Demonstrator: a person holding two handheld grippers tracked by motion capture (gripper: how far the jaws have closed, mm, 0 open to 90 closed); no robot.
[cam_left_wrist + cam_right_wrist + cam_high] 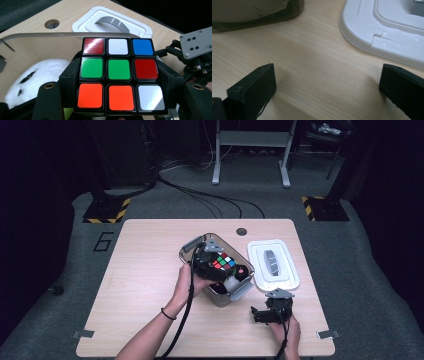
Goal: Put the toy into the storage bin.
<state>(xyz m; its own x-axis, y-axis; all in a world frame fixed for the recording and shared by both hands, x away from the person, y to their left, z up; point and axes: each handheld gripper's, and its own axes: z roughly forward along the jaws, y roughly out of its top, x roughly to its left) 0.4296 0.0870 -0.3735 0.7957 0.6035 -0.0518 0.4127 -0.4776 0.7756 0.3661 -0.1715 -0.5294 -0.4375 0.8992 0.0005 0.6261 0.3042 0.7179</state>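
A white lid [283, 270] lies flat on the light wooden desk [145, 270], near its right edge, with a grey handle [270, 261] set into its middle. A small round hole [241, 231] sits close to the desk's far edge, a little right of centre. Small metal brackets [82, 334] stick out at the two near corners. The desk stands on grey carpet [380, 285], where a black number 6 [103, 241] is marked off the far left corner. Two black bases with yellow and black stripes [106, 211] stand beyond the far corners. Black cables [210, 197] run across the carpet towards a grey metal frame [251, 150] at the back.
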